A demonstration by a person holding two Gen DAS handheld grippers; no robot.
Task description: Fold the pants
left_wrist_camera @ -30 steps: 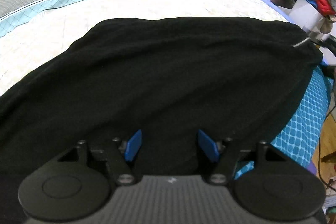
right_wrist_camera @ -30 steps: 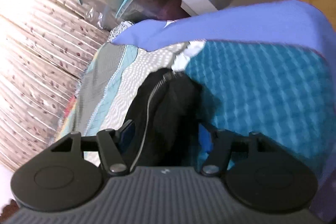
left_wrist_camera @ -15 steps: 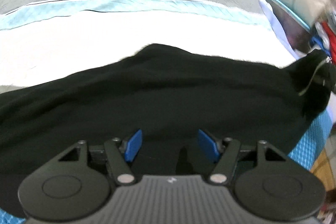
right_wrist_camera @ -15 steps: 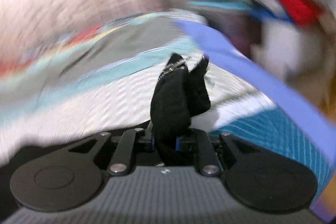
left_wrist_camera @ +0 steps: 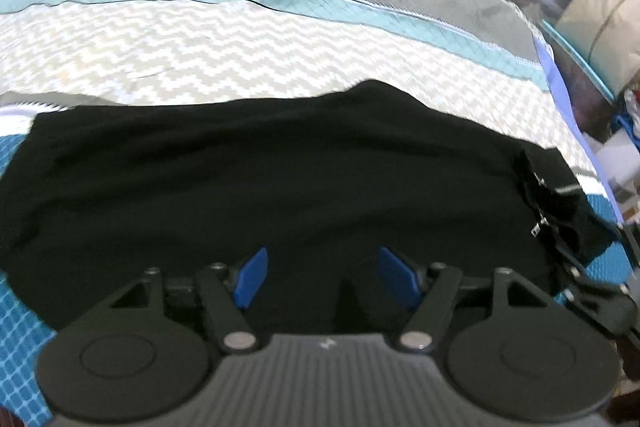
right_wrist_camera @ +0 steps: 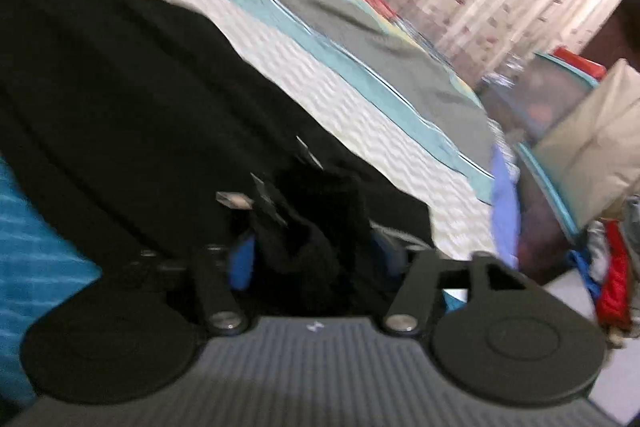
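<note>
L gripper (left_wrist_camera: pixel 320 277): jaws apart, blue pads (left_wrist_camera: pixel 251 277) spread wide, black pants cloth (left_wrist_camera: pixel 280 179) between them, pads not pressing on it; jaws just opened a bit further. Pointing steeply down.

R gripper (right_wrist_camera: pixel 314 255): jaws apart, just reopened after brief clamp; bunched pants cloth w/ zipper sits between blue pads (right_wrist_camera: pixel 242 263), whether pads touch it can't tell, view blurred. In L wrist view, R gripper (left_wrist_camera: pixel 592 291) shows at right edge, near bed's right edge.

R gripper (right_wrist_camera: pixel 316 255) jaws just reopened w/ bunched black pants (right_wrist_camera: pixel 132 99) between, over striped bedspread (right_wrist_camera: pixel 360 95).
</note>
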